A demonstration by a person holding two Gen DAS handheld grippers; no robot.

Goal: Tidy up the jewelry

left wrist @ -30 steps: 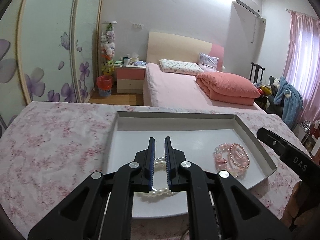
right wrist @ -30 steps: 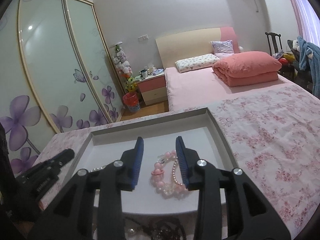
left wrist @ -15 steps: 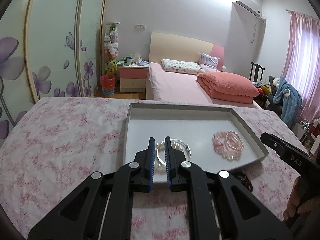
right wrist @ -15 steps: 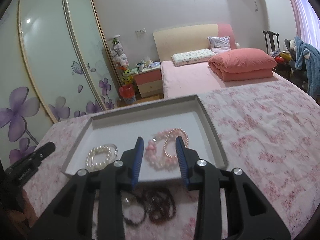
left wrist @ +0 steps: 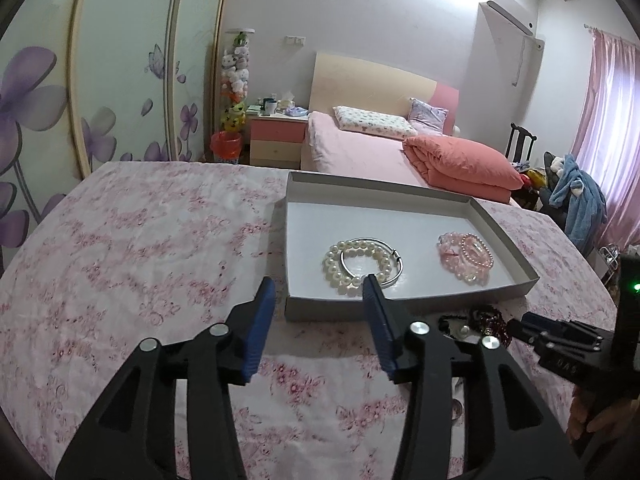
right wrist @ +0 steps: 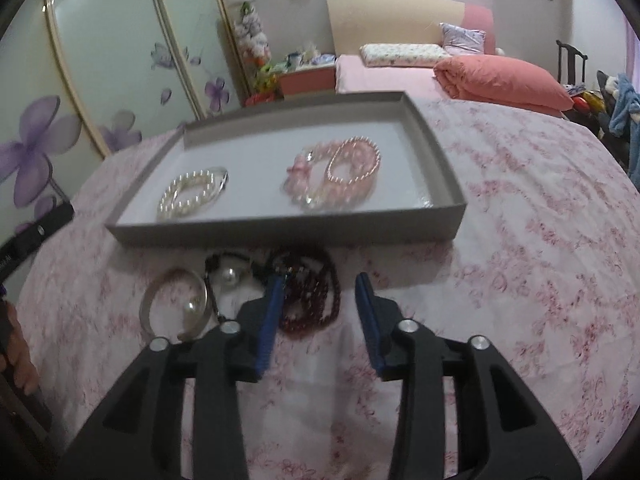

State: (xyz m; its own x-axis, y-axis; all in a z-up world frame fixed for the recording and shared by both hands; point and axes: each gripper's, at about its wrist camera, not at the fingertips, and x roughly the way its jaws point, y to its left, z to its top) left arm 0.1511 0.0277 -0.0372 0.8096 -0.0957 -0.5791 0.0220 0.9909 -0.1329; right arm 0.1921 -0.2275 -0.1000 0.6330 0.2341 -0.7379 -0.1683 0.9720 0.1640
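Observation:
A grey tray (left wrist: 404, 190) (right wrist: 280, 228) lies on the floral cloth. In it lie a white pearl bracelet with a silver bangle (left wrist: 362, 266) (right wrist: 192, 194) and pink bead bracelets (left wrist: 466, 256) (right wrist: 340, 176). In front of the tray lie dark red beads (right wrist: 316, 292) (left wrist: 490, 318), a silver bangle (right wrist: 174, 306) and a black piece with a pearl (right wrist: 228, 274). My left gripper (left wrist: 318, 292) is open and empty, short of the tray's near left corner. My right gripper (right wrist: 318, 290) is open and empty, with the dark red beads lying between its fingertips.
The table is covered by a pink floral cloth (left wrist: 140, 248). Behind it stand a bed (left wrist: 380, 148) with a folded orange quilt, a nightstand (left wrist: 276, 136) and sliding wardrobe doors (left wrist: 100, 60). The right gripper's body (left wrist: 560, 344) shows at the left view's right edge.
Both grippers have pulled back from the tray toward the table's near side. The left gripper has opened wide, leaving the pearl bracelet in the tray. The right gripper has opened wider over the loose jewelry.

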